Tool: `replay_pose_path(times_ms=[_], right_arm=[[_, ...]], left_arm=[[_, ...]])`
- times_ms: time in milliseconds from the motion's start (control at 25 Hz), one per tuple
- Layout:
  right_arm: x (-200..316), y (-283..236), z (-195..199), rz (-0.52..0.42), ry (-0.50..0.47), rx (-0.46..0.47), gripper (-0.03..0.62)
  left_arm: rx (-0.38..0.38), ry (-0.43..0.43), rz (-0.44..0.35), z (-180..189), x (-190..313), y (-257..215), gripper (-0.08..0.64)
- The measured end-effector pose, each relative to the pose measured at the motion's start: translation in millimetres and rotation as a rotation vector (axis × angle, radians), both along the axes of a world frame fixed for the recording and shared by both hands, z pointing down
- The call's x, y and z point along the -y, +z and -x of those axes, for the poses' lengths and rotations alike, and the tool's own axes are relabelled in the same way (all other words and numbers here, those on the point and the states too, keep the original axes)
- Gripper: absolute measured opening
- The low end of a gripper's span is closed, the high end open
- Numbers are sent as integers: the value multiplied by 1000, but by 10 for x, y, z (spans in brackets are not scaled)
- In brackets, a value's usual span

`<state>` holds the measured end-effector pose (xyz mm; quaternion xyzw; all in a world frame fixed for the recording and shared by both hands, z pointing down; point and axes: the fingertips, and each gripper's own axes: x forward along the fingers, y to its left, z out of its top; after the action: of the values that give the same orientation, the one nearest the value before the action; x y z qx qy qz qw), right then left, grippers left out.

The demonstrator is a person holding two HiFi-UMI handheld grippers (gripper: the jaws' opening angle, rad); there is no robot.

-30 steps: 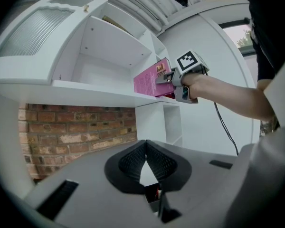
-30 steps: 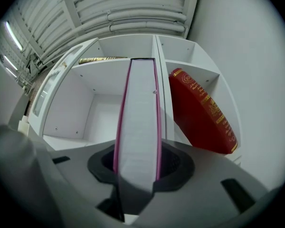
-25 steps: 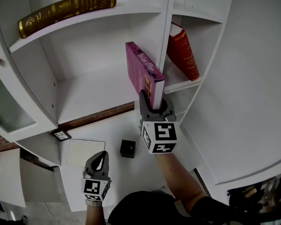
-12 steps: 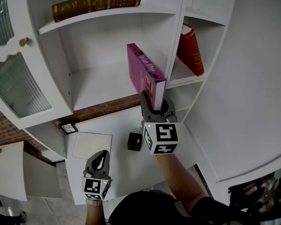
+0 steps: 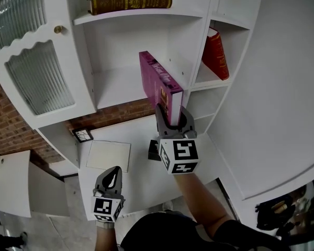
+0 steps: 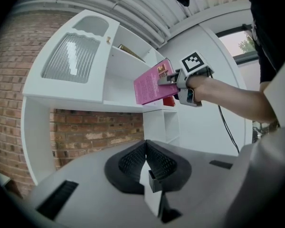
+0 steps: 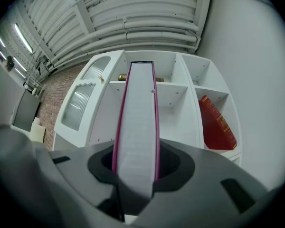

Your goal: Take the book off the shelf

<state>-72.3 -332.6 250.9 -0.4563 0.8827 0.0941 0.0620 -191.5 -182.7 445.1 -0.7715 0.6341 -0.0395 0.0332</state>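
A magenta book [image 5: 158,83] stands upright in the air in front of the white shelf unit [image 5: 120,85], page edges toward me. My right gripper [image 5: 170,118] is shut on its lower edge; in the right gripper view the book [image 7: 136,132] fills the gap between the jaws. The left gripper view shows the same book [image 6: 152,82] in front of the shelf opening. My left gripper [image 5: 111,179] hangs low at the left, jaws shut with nothing between them [image 6: 146,152].
A brown and gold book [image 5: 128,3] lies on the upper shelf. A red book [image 5: 218,54] leans in the right compartment. A glass cabinet door [image 5: 39,75] is at the left. On the counter [image 5: 141,179] lie a white sheet [image 5: 109,156], a small black box [image 5: 153,150] and a marker tile [image 5: 82,135].
The view has swung so the shelf unit sits further right and the glass door has come into view. The right gripper still holds the book; the left gripper has not moved.
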Motion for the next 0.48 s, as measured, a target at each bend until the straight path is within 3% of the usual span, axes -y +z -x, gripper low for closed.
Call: replay_pose_path(times_ms=[480], right_arm=[[-809,79,360,-35,-52,-12,147]], left_arm=[[-1,-38,9,320,-762,60,9]])
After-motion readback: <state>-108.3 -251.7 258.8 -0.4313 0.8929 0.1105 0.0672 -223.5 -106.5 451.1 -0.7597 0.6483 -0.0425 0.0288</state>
